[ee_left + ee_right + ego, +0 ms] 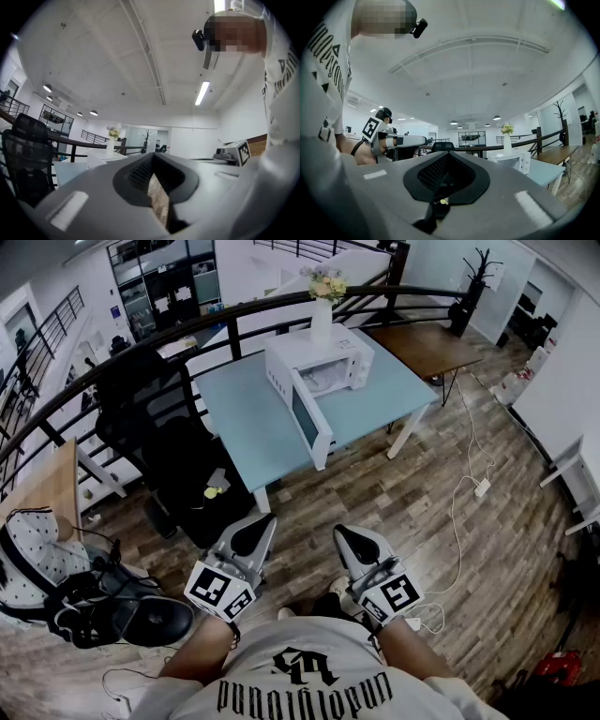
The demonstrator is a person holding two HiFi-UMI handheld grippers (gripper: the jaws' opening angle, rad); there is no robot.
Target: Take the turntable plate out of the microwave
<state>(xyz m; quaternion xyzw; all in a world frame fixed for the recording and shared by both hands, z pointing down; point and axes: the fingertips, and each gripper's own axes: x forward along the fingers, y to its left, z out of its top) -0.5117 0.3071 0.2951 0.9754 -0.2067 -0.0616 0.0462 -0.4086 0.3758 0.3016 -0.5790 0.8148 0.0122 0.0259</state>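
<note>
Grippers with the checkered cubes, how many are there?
2. The left gripper sits low in the head view, left of middle; the right gripper is beside it on the right. Both are shut, holding nothing, well short of the microwave.

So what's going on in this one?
A person stands back from the blue table, a gripper in each hand near the body. The left gripper and right gripper are both shut and empty. The white microwave sits on the table with its door open; neither gripper is near it, and the plate inside is too small to make out.
</note>
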